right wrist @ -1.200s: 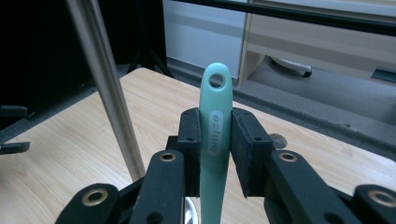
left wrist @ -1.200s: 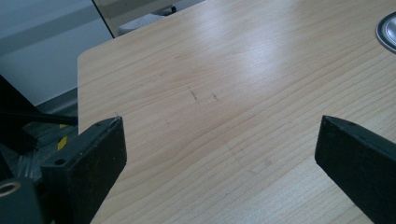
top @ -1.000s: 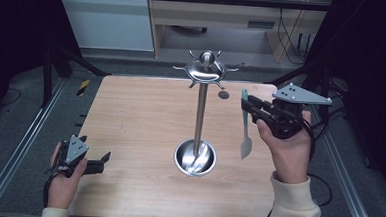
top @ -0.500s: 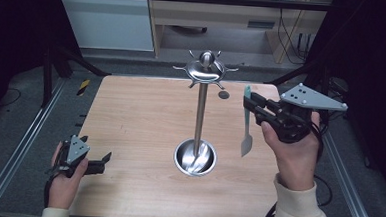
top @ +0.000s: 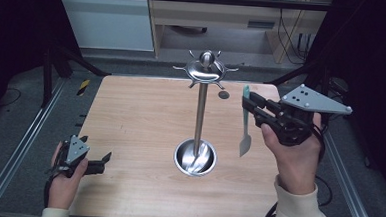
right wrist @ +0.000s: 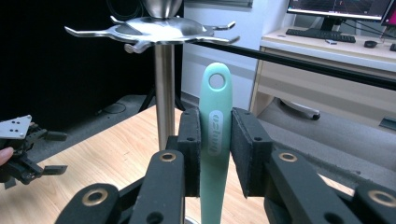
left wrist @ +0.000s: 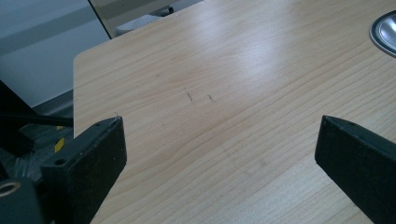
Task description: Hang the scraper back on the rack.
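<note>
Right gripper (top: 247,102) jaws clenched on mint-green handle of spatula (right wrist: 215,135); handle hole pokes above jaws, blade hangs below them, clear of surface (top: 140,121). Steel rack (right wrist: 156,32) stands beyond jaws. Left gripper (left wrist: 219,154) jaws released, bare wood between them.

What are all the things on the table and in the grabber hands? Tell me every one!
table: one, light wood, middle of the high view.
hanging stand: one, shiny silver, hooked top, round base, table centre.
utensil: one, mint-green handle with a hole, hanging upright, clamped in the right gripper.
small dark disc: one, far side of the table.
desk: one, beige, behind the table.
left gripper: one, black, open, near-left table edge.
right gripper: one, black, right of the stand.
</note>
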{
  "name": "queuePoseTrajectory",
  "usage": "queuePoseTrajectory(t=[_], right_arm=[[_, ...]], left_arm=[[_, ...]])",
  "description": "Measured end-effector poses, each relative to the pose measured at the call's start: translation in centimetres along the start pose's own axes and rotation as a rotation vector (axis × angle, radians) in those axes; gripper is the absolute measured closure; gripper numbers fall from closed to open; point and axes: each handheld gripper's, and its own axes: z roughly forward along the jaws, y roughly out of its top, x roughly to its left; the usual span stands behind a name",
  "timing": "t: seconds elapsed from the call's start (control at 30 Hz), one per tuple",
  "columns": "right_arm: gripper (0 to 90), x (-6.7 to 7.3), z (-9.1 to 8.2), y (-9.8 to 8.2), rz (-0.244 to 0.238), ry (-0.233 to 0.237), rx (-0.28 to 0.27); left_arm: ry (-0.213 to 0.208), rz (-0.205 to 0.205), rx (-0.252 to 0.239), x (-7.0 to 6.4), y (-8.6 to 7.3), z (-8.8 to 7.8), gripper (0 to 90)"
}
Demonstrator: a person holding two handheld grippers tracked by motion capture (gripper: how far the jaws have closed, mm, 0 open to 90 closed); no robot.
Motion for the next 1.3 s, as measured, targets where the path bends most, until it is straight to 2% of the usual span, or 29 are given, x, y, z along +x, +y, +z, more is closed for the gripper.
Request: queuePoseTrajectory(t=[0.57, 0.93, 1.3], right_arm=[[74.2, 0.9, -0.8, 0.6, -0.003, 0.050, -0.053], [74.2, 2.6, 0.2, 0.8, -0.033, 0.076, -0.063], [74.2, 3.1, 0.8, 0.8, -0.032, 0.080, -0.065]], left_arm=[[-0.002, 0.009, 0.006, -0.2, 0.0, 0.1, 2.0], [-0.004, 0.005, 0.008, -0.1, 0.0, 0.2, 2.0], [-0.011, 0.010, 0.014, -0.2, 0.0, 0.3, 2.0]])
